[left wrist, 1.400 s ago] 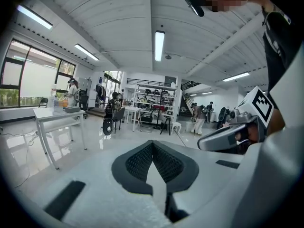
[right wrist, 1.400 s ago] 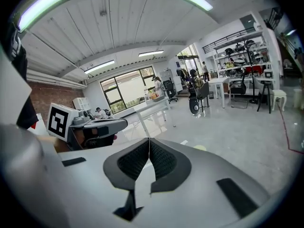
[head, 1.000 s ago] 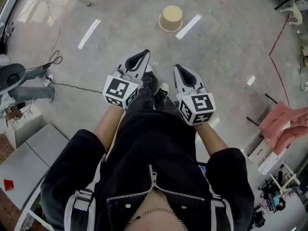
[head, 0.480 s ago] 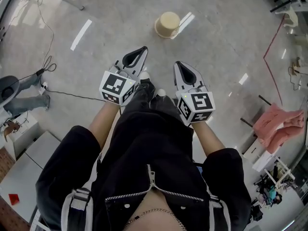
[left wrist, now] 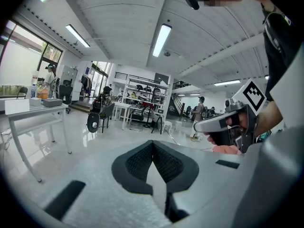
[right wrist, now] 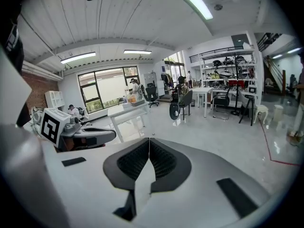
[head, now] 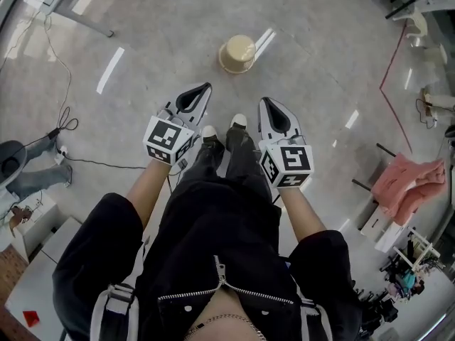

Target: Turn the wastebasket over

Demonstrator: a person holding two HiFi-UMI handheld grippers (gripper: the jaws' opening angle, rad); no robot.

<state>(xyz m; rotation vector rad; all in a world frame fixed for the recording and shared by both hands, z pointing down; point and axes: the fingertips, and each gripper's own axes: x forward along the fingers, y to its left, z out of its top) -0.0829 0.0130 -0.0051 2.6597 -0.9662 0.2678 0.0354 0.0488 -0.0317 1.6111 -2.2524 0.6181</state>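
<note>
Wastebasket (head: 237, 53) nearer; L hand-held gripper (head: 205, 86), R hand-held gripper (head: 264, 100) closed, empty.

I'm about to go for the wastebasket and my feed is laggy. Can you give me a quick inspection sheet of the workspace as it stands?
Surface: grey polished floor, with glare streaks.
Job's things: beige wastebasket on the floor ahead of the person's shoes, apparently mouth down, apart from both grippers.
Clutter: pink cloth at right; white table at lower left.
Grippers: left gripper shut, empty; right gripper shut, empty.
Cables: black cable on the floor at left; red cable at right.
Surroundings: desks, shelving, distant people.
</note>
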